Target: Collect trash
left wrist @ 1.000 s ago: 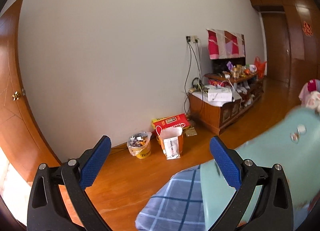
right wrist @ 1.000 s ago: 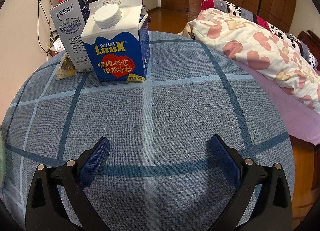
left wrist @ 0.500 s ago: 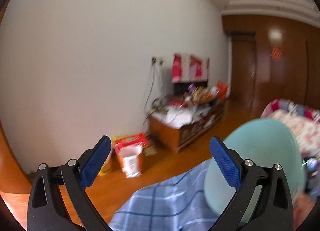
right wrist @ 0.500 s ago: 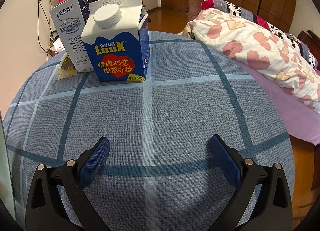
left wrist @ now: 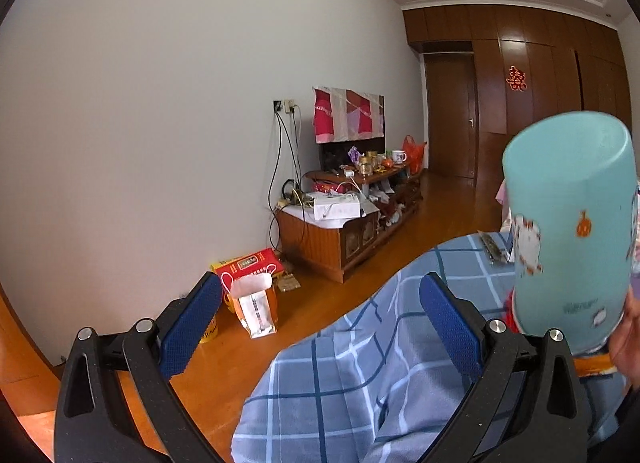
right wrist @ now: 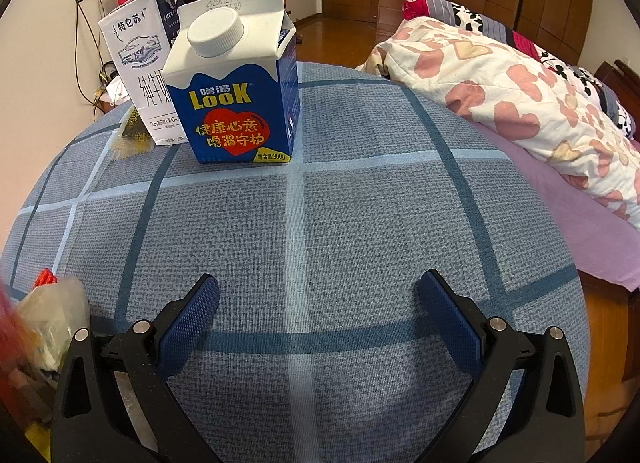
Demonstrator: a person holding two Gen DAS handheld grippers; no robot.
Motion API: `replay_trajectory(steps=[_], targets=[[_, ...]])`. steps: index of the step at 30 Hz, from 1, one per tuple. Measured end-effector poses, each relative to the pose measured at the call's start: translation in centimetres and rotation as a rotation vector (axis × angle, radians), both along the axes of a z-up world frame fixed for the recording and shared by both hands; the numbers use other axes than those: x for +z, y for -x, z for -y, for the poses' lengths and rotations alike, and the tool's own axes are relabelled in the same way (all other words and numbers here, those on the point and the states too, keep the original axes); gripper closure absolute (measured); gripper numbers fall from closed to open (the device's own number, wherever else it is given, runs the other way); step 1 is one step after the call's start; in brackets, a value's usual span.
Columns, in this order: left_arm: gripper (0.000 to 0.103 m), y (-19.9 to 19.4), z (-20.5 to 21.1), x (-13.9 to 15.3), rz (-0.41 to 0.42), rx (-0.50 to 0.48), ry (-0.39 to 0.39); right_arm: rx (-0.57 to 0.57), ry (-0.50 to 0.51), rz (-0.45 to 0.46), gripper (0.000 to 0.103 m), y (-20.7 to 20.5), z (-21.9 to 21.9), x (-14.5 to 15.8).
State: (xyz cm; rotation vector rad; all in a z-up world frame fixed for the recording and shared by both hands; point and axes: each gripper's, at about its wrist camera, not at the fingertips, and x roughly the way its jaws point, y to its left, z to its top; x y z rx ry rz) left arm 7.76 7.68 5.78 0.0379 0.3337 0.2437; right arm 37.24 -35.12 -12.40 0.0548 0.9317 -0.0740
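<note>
A blue LOOK carton [right wrist: 236, 83] with a white cap stands on the blue checked tablecloth [right wrist: 360, 223], a white milk carton [right wrist: 138, 67] behind it and a small yellow wrapper [right wrist: 130, 139] to its left. Crumpled plastic and red wrappers [right wrist: 48, 319] lie at the left edge. My right gripper [right wrist: 319, 323] is open and empty, low over the cloth in front of the cartons. My left gripper [left wrist: 320, 327] is open and empty at the table's edge. A teal bin [left wrist: 572, 223] is held tilted by a hand [left wrist: 632, 335], right of my left gripper.
A bed with a flowered quilt [right wrist: 520, 103] lies right of the table. A cluttered wooden TV cabinet [left wrist: 348, 223] stands along the white wall. Bags and a red box [left wrist: 252, 287] sit on the wooden floor. Wooden wardrobes [left wrist: 540, 95] line the back.
The left view has swung up and right; the teal bin has risen and tilted at its right side. Crumpled wrappers have appeared at the left edge of the right view. The right gripper has not moved.
</note>
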Motion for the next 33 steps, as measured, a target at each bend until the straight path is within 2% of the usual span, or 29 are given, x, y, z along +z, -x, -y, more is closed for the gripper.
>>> replay_trajectory(steps=[12,22,33], targets=[[0.006,2.8,-6.9,2.8,0.126,0.179,0.070,0.000,0.000,0.000,0.005,0.0,0.0,0.0],[0.006,2.7,-6.7,2.6,0.113,0.168,0.064,0.000,0.000,0.000,0.005,0.0,0.0,0.0],[0.006,3.9,-7.4,3.3,0.150,0.195,0.075,0.000,0.000,-0.001,0.005,-0.1,0.0,0.0]])
